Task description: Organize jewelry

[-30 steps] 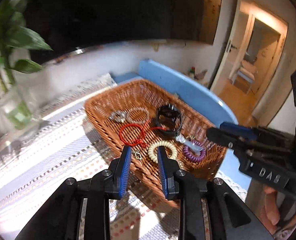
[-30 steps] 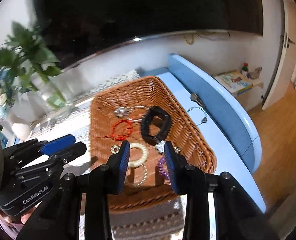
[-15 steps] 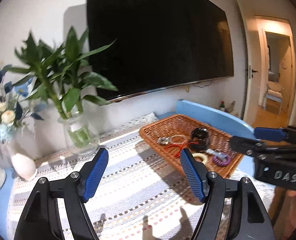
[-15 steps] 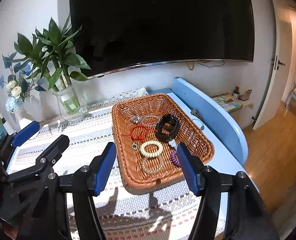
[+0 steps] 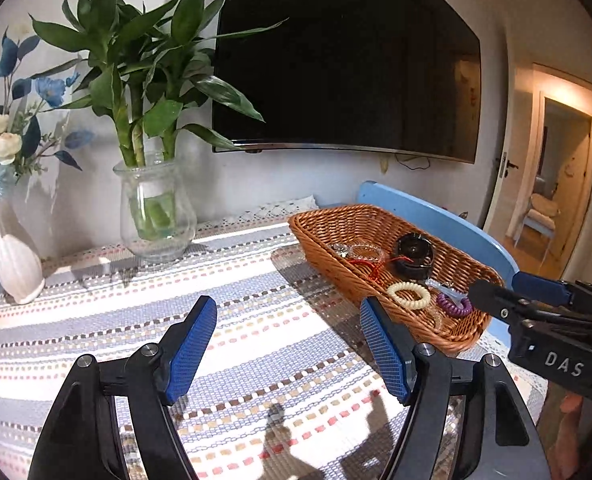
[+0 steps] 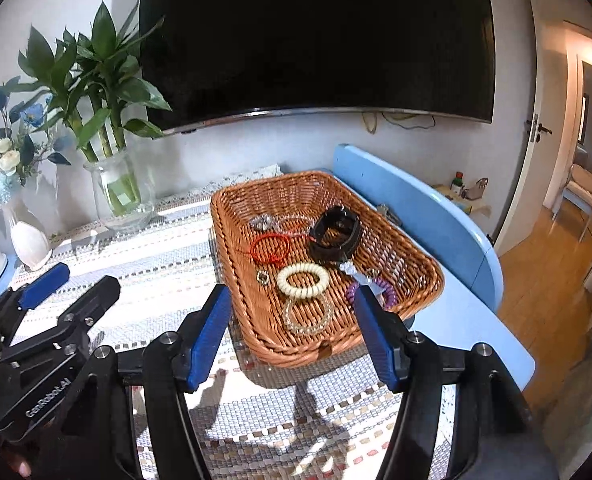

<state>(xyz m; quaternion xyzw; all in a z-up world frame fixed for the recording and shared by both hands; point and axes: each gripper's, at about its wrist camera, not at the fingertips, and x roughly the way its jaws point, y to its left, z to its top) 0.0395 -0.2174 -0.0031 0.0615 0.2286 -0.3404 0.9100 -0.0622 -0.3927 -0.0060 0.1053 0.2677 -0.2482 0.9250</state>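
Observation:
A brown wicker basket (image 6: 400,240) (image 5: 336,220) sits on the striped tablecloth and holds jewelry: a cream coil bracelet (image 6: 302,279) (image 5: 408,295), a red cord bracelet (image 6: 269,248), a black cuff (image 6: 336,236) (image 5: 413,250), a purple coil (image 6: 384,290) (image 5: 454,306), a clear bead bracelet (image 6: 307,314) and silver pieces (image 6: 261,222). My left gripper (image 5: 287,344) is open and empty over the cloth, left of the basket. My right gripper (image 6: 291,330) is open and empty, just in front of the basket's near end.
A glass vase with green bamboo (image 5: 155,208) (image 6: 119,192) and a white vase with blue flowers (image 5: 15,264) (image 6: 29,240) stand at the back left. A blue raised edge (image 6: 408,200) runs along the basket's right. A dark TV (image 6: 316,40) hangs on the wall.
Both grippers have pulled back and up from the basket and opened wide. The basket now looks smaller and farther away. The jewelry has stayed in the basket.

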